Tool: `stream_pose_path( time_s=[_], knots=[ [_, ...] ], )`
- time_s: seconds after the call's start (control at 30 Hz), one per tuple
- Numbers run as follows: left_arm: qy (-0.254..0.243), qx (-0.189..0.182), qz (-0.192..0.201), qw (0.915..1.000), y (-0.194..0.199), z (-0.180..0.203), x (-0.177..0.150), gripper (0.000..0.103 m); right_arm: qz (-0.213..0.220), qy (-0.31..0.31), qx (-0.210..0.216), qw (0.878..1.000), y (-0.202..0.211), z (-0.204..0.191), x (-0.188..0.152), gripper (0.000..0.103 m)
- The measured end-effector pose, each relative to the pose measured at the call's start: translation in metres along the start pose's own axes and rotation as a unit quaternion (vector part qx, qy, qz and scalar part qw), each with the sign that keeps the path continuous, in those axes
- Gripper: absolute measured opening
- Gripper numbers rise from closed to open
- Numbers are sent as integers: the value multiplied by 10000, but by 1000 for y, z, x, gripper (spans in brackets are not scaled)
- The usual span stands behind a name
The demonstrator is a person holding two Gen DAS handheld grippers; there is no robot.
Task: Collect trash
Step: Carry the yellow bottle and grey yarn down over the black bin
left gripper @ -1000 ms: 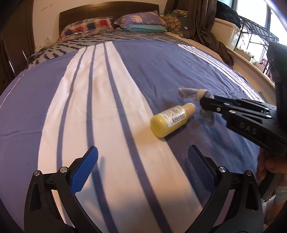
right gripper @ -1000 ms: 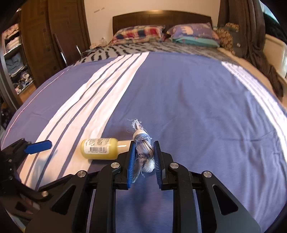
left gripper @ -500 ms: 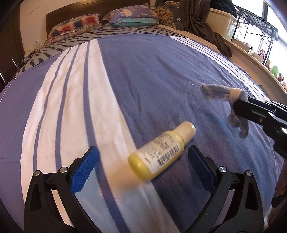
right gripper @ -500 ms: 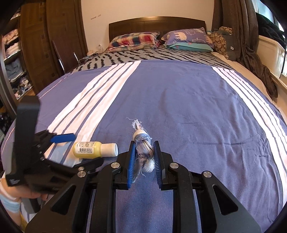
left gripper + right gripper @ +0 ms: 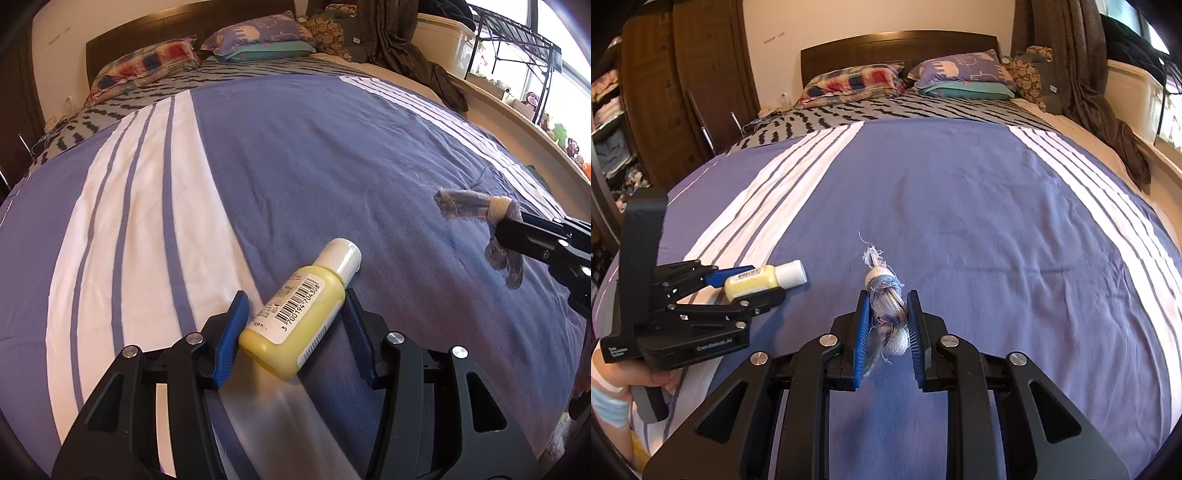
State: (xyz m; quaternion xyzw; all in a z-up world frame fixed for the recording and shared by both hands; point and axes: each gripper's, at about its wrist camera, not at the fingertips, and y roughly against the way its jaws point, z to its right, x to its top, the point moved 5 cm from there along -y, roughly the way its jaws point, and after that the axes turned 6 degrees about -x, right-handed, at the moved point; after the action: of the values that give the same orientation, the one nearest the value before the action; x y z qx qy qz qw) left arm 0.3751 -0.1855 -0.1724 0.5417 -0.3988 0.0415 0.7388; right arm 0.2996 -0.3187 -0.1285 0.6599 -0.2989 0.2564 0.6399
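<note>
A small yellow bottle (image 5: 299,317) with a white cap and a barcode label lies slanted on the blue-and-white striped bed cover (image 5: 295,147). My left gripper (image 5: 295,295) straddles it. Its jaws are closing, and both blue pads touch the bottle's sides. In the right wrist view the same bottle (image 5: 753,281) sits between the left gripper's fingers. My right gripper (image 5: 888,295) is shut on a frayed grey-blue cloth scrap (image 5: 884,284), held just above the cover. The left wrist view shows that scrap (image 5: 469,206) at the right.
Pillows (image 5: 849,83) and a dark headboard (image 5: 897,44) are at the far end of the bed. A brown garment (image 5: 417,62) hangs over its right side, near a windowsill and metal rack (image 5: 517,40). A wardrobe (image 5: 665,92) stands to the left. A hand (image 5: 646,380) holds the left gripper.
My left gripper has moved forward until the bottle lies between its fingers, and its jaws have narrowed from wide open onto the bottle. The right gripper has drifted right with the scrap.
</note>
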Motion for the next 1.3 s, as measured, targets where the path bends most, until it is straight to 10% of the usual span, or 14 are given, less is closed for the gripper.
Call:
stream_pose_path(
  time_s=[1.3],
  knots=[
    [40, -212, 816, 9964, 245, 101, -200, 49, 591, 172, -82, 9981, 238, -49, -161, 21]
  ],
)
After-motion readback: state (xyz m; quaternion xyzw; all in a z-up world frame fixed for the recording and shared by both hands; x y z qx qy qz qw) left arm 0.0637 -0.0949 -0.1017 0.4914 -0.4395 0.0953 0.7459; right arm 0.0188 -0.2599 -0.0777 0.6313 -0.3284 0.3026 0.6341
